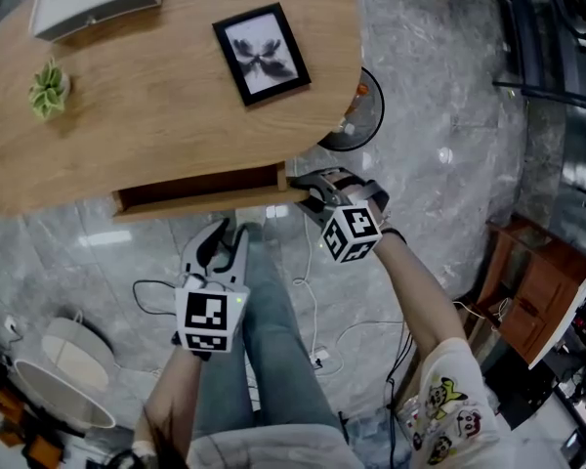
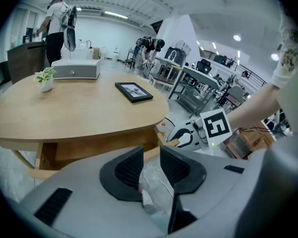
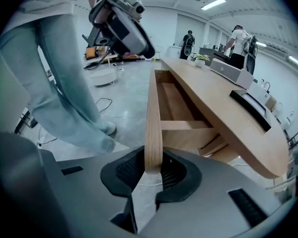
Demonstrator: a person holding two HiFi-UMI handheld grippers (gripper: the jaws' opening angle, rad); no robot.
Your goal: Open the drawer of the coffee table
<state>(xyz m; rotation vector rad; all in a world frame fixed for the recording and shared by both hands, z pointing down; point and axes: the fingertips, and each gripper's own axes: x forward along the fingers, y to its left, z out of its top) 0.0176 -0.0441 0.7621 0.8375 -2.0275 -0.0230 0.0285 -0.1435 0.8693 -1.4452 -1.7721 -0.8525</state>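
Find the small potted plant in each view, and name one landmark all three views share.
Head view: potted plant, upper left on the coffee table.
Left gripper view: plant, left on the table.
Right gripper view: plant, upper middle, far end.
Shared landmark: the white box.

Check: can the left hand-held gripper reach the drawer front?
Probably yes. The left hand-held gripper is empty, jaws apart, just short of the drawer front with nothing between; the right hand-held gripper clamps only its end.
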